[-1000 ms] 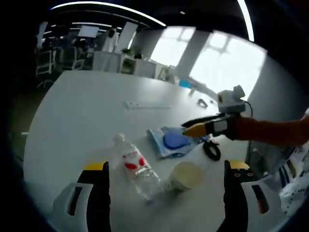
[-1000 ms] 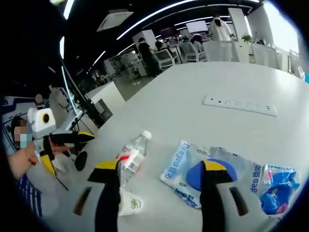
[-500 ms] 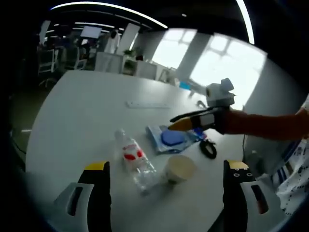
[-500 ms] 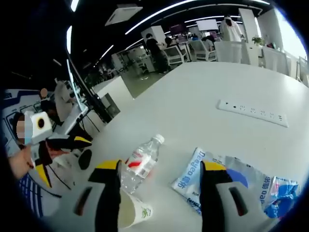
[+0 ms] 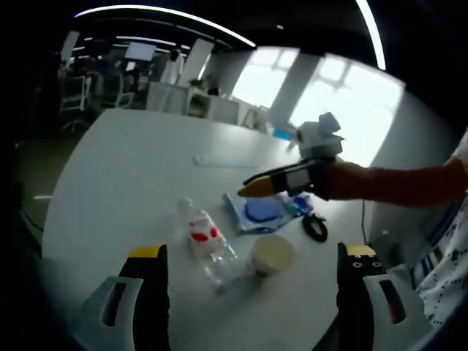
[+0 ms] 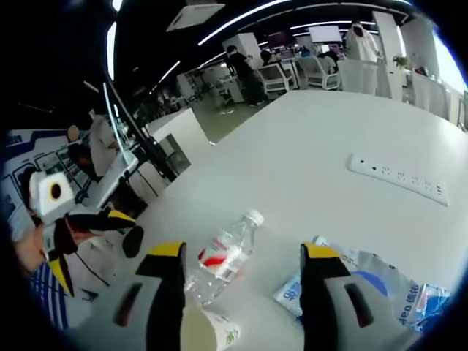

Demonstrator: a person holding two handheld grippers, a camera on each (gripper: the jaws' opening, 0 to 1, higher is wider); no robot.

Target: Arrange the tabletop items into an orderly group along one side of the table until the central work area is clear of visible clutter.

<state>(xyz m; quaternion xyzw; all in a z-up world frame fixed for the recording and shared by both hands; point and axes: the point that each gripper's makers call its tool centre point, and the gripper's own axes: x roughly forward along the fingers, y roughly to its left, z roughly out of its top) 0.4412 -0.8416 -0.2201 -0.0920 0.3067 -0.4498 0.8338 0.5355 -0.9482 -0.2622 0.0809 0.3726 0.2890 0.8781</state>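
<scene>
In the left gripper view, the left hand-held gripper (image 5: 247, 256) hangs low over the white desk (image 5: 124, 168) with its jaws spread wide, gripping nothing. Just beyond lie a clear water bottle (image 5: 207, 242) on its side and a paper cup (image 5: 271, 254) tipped over beside it. A little farther sit a blue-and-white plastic packet (image 5: 261, 213) and a small black ring-shaped object (image 5: 316, 227). Above the packet hovers the right hand-held gripper (image 5: 245, 189), its jaws apart and empty in the right gripper view. Farther along the desk lies a white power strip (image 5: 225, 161)
</scene>
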